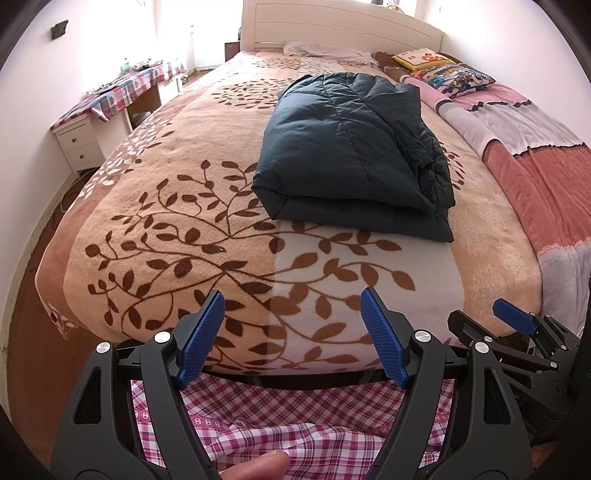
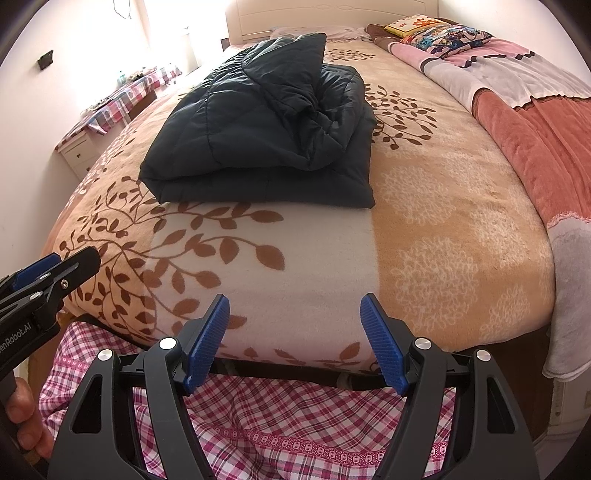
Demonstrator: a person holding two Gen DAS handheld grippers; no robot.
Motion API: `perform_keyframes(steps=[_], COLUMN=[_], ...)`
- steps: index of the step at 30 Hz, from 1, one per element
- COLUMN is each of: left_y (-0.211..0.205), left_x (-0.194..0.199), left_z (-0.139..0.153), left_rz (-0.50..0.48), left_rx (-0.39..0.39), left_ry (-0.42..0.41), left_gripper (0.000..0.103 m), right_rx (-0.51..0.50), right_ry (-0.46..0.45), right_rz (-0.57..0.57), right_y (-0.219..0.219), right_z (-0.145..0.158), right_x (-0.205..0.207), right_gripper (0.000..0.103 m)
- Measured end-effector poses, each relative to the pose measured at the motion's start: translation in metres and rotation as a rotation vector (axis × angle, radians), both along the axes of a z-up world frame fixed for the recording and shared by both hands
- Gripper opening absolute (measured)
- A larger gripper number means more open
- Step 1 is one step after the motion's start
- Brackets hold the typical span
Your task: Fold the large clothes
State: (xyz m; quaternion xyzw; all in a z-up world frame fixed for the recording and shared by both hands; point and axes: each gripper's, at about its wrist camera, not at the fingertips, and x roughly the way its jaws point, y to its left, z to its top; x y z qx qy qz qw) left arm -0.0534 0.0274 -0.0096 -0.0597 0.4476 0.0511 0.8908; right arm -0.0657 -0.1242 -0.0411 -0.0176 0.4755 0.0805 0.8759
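Now both my tools gape wide, holding nothing.
My left tool (image 1: 292, 338) and right tool (image 2: 295, 341) hang off the bed (image 2: 461, 221); the folded dark jacket (image 1: 351, 147) lies at twelve o'clock.

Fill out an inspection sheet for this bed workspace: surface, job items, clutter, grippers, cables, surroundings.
Surface: bed blanket with a brown leaf print, spread flat.
Job's things: dark navy padded jacket, folded into a thick bundle in the middle of the bed; its right side is bunched and uneven.
Clutter: pink and rust quilt along the right side, patterned pillows near the headboard.
Grippers: left gripper open, holding nothing, near the foot of the bed; right gripper open, holding nothing, beside it.
Cables: a thin cord on the floor by the nightstand, unclear.
Surroundings: white nightstand and a desk under a plaid cloth on the left.
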Motion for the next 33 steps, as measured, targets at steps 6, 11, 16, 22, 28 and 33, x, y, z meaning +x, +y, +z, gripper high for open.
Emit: perform_keyframes(steps=[6, 11, 16, 22, 28, 33], left_y=[0.0009, 0.0000, -0.0001, 0.0008, 0.0014, 0.0015], left_x=[-0.0019, -0.0006, -0.0010, -0.0026, -0.0025, -0.0031], left_z=[0.0002, 0.0001, -0.0003, -0.0008, -0.0016, -0.0021], left_rz=[0.002, 0.002, 0.002, 0.003, 0.003, 0.002], left_rx=[-0.001, -0.001, -0.001, -0.002, -0.002, -0.002], left_ry=[0.001, 0.001, 0.002, 0.004, 0.004, 0.008], left_gripper=[0.075, 0.075, 0.075, 0.075, 0.075, 0.075], right_rx=[0.000, 0.000, -0.001, -0.003, -0.003, -0.003], right_ry=[0.000, 0.000, 0.001, 0.003, 0.006, 0.008], right_rz=[0.001, 0.000, 0.002, 0.006, 0.007, 0.010], right_y=[-0.0001, 0.0002, 0.0005, 0.0018, 0.0022, 0.0011], right_z=[0.0000, -0.0003, -0.0006, -0.0017, -0.0024, -0.0032], right_x=[0.0003, 0.0001, 0.0001, -0.0020, -0.0027, -0.0013], right_gripper=[0.072, 0.072, 0.072, 0.072, 0.072, 0.072])
